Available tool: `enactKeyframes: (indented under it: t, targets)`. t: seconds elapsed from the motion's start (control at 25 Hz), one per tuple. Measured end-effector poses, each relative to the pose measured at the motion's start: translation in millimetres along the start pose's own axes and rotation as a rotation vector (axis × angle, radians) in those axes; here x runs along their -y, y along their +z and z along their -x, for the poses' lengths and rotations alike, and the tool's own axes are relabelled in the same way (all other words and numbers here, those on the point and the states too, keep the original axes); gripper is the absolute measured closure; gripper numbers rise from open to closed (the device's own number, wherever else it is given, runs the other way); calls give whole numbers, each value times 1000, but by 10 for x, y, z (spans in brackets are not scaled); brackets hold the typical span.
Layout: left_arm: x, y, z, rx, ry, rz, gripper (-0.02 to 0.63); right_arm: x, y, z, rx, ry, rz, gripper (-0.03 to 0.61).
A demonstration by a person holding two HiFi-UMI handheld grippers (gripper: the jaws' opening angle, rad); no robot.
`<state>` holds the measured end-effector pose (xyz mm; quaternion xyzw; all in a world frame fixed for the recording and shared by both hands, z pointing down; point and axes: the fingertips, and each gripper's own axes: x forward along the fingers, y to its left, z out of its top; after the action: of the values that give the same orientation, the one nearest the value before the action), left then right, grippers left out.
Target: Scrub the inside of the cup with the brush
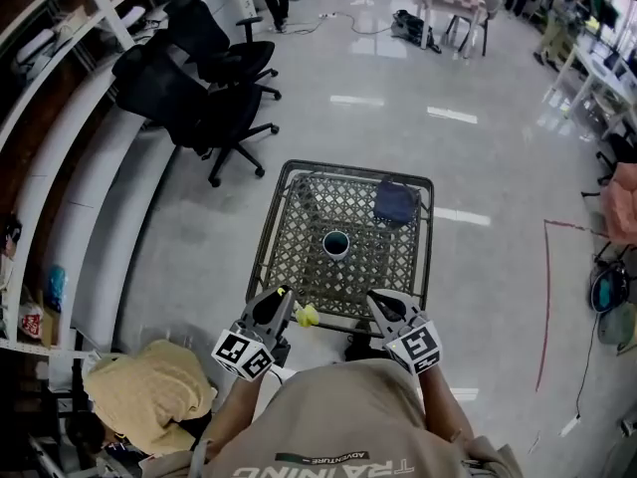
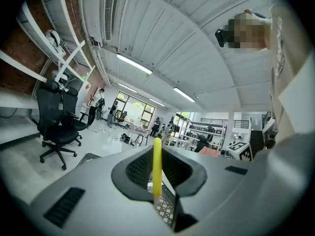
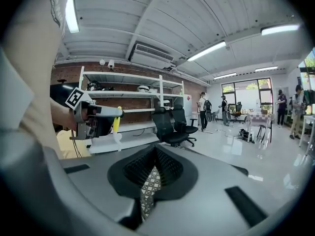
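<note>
A small cup [image 1: 336,244] with a white rim and dark inside stands upright near the middle of a mesh table [image 1: 299,257]. My left gripper [image 1: 288,297] hovers at the table's near edge, shut on a yellow brush [image 1: 307,315]. The brush handle [image 2: 157,163] stands upright between the jaws of the left gripper [image 2: 157,175]. My right gripper [image 1: 377,303] is beside it at the near edge, shut and empty. In the right gripper view, the right gripper [image 3: 153,173] shows closed jaws, and the left gripper [image 3: 96,113] holds the brush [image 3: 116,127] with its white end hanging down.
A dark blue cloth [image 1: 395,203] lies at the table's far right corner. Black office chairs [image 1: 204,78] stand to the far left by white shelving [image 1: 70,137]. A tan bundle [image 1: 149,396] sits at my lower left. People and desks fill the far room.
</note>
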<state>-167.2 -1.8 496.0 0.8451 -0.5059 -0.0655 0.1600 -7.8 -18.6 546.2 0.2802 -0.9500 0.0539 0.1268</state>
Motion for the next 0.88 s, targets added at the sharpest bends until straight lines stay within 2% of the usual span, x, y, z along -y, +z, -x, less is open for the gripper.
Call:
enactKeyframes:
  t: [0.28,0.44,0.6,0.72,0.88]
  targets:
    - [-74,126,-573,-12,8,-18,560,411,-53,-271,-16,83,12,565]
    - [-60,143,-846,-37,16,-45,560,645,-95,-349,-6,107,-40,565]
    - [-73,135,-964,-32,41,-48,560,803,-204,-429,-3,124,-73,565]
    - [-121,16,-1020,-59,64,-77,560,864,-262,-530,6,134,-87,565]
    - [-170,-7,-1037,-45,91,-53,560,912,-379,-661,1,133,-136,565]
